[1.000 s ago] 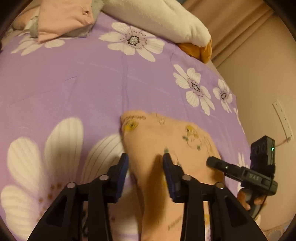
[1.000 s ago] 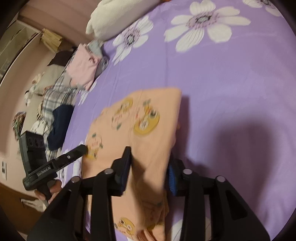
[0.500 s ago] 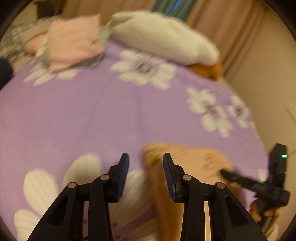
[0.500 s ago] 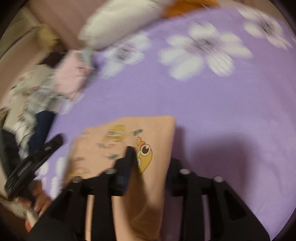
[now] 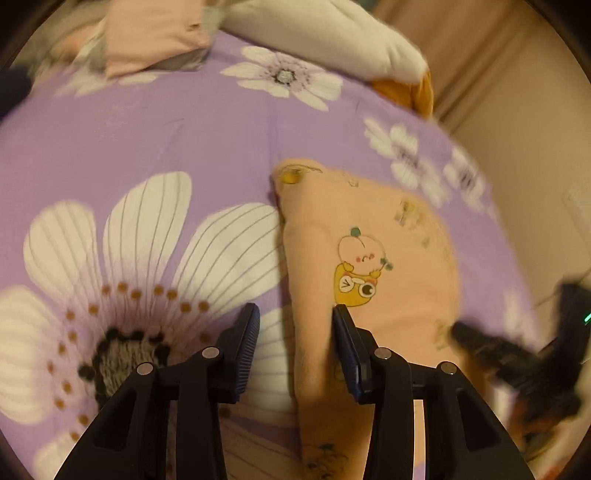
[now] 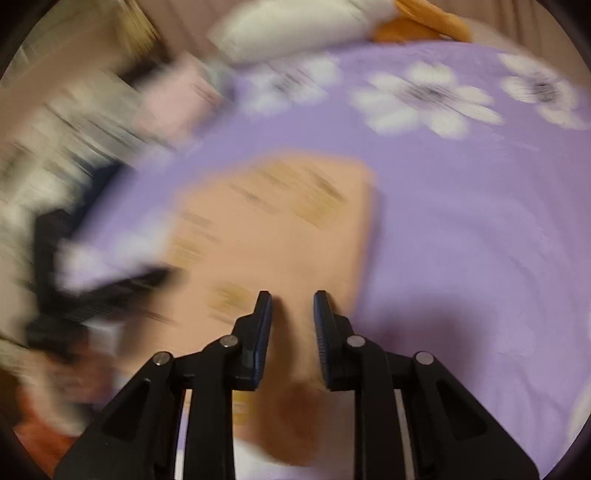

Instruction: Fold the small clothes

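1. Peach garment (image 5: 369, 258) w/ cartoon prints lies on the bed, on the purple sheet (image 5: 166, 140) w/ big white daisies; it looks folded into a narrow panel, though the layers can't be told apart.
2. Left gripper (image 5: 295, 325) points down at the garment's left edge. Jaws partly apart and opening – the garment's left border runs up between them, right pad against the cloth, left pad over bare sheet. No clamp seen.
3. Right gripper (image 6: 291, 310) – in its own view – hangs over the garment (image 6: 273, 236) near its right edge. Jaws narrow and closing, a strip of peach cloth between them; view is heavily blurred, so can't tell if the pads pinch it yet.
4. From the left wrist cam the right gripper (image 5: 517, 354) shows as a dark blur at the garment's right side, green light on its body.
5. From the right wrist cam the left gripper (image 6: 110, 291) is a black smear at the garment's left side.
6. Far end of bed: white pillow (image 5: 332, 33), orange cushion (image 5: 406, 88) beside it, pink folded clothes (image 5: 151, 33) at top left.
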Demonstrator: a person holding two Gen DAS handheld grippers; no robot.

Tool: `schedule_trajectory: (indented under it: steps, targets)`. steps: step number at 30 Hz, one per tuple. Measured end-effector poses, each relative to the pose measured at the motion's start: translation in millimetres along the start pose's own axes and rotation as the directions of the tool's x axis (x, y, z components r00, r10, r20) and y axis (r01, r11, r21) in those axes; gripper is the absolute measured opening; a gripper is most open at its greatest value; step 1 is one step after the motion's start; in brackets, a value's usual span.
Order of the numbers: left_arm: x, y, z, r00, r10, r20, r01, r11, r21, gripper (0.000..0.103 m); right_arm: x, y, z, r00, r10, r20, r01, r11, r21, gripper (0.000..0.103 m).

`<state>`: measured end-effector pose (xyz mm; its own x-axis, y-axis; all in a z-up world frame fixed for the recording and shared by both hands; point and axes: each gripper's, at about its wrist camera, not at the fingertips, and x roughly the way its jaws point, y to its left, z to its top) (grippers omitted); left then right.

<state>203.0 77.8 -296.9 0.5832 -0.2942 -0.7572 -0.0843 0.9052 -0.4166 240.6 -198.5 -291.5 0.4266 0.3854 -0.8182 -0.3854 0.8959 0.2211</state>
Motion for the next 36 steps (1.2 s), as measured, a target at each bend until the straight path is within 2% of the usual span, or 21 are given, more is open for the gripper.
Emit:
schedule_trajectory:
  steps: [3,5,6,9,11,12,13,14,16,18,20,21,24,25,26,28,29,31,33,34,36]
  targets:
    - [-22,9,-6,0.999,-0.036,-0.019,0.034,0.993,-0.111,0.043,-12,-19,-9,0.998,0.060,0.024,-0.062,0.993,0.099,0.028]
    - [-40,2,-19,0.998,-0.061,0.029,0.064,0.994,-0.087,0.043,-24,-16,-10,0.999,0.033,0.020,-0.036,0.992,0.120,0.028]
    - [-43,-4,-24,0.997,-0.064,0.033,0.066,0.996,-0.060,0.043,-34,-10,-12,0.998,0.037,0.050,-0.042,0.994,0.099,0.028]
    - [-37,-20,-48,1.000,0.006,-0.013,-0.006,1.000,0.011,0.043,-43,11,-31,0.991,0.110,0.074,-0.112,0.993,0.024,0.031]
    - [-27,-30,-66,0.997,0.070,-0.023,-0.068,0.994,0.085,0.043,-28,22,-40,0.997,0.070,0.026,-0.070,0.997,-0.013,0.028]
    - [-27,-35,-73,0.994,0.105,0.014,-0.106,0.987,0.124,0.043,-20,24,-44,1.000,0.031,0.001,-0.031,0.999,-0.024,0.028]
    - [-28,-42,-78,0.989,0.144,0.032,-0.147,0.976,0.162,0.043,-14,22,-50,1.000,-0.010,-0.001,0.010,1.000,-0.022,0.027]
    - [-28,-47,-80,0.984,0.172,0.034,-0.176,0.966,0.187,0.042,-16,20,-54,1.000,-0.006,0.028,0.006,1.000,-0.023,0.026]
    - [-34,-54,-84,0.978,0.205,0.035,-0.208,0.957,0.202,0.033,-20,22,-52,1.000,-0.025,0.015,0.025,0.999,-0.045,0.026]
    - [-48,-59,-81,0.979,0.205,0.020,-0.205,0.962,0.181,0.028,-30,23,-47,0.999,-0.044,-0.008,0.044,0.999,-0.024,0.028]
    - [-71,-66,-72,0.983,0.174,0.063,-0.182,0.968,0.174,0.027,-47,24,-40,1.000,-0.025,0.007,0.025,1.000,0.002,0.029]
    - [-94,-75,-64,0.980,0.151,0.127,-0.173,0.968,0.181,0.027,-59,26,-41,0.999,-0.014,0.029,0.014,1.000,0.008,0.029]
    - [-147,-97,-53,0.953,0.107,0.282,-0.171,0.962,0.213,0.028,-110,35,-26,0.990,0.003,0.142,-0.003,1.000,0.004,0.031]
    - [-161,-104,-48,0.943,0.104,0.317,-0.178,0.960,0.215,0.035,-129,38,-21,0.983,0.009,0.183,-0.009,1.000,0.000,0.031]
    - [-171,-109,-44,0.938,0.103,0.331,-0.182,0.959,0.218,0.049,-146,40,-18,0.976,0.016,0.217,-0.017,1.000,0.002,0.035]
    - [-188,-118,-41,0.936,0.092,0.339,-0.180,0.955,0.238,0.070,-175,41,-15,0.961,0.039,0.272,-0.046,0.999,0.017,0.054]
    - [-193,-123,-41,0.937,0.078,0.341,-0.169,0.954,0.246,0.072,-185,42,-16,0.955,0.045,0.293,-0.055,0.998,0.027,0.067]
    - [-202,-128,-42,0.934,0.048,0.353,-0.144,0.957,0.253,0.074,-205,42,-21,0.935,0.043,0.353,-0.068,0.996,0.059,0.074]
    - [-204,-131,-44,0.935,0.022,0.353,-0.115,0.963,0.245,0.089,-216,41,-28,0.924,0.036,0.382,-0.067,0.995,0.069,0.088]
    - [-204,-131,-45,0.937,0.006,0.350,-0.098,0.965,0.244,0.102,-218,41,-31,0.924,0.033,0.380,-0.066,0.995,0.075,0.092]
    - [-201,-135,-49,0.943,0.002,0.332,-0.090,0.964,0.251,0.103,-221,42,-36,0.932,0.030,0.362,-0.059,0.996,0.070,0.098]
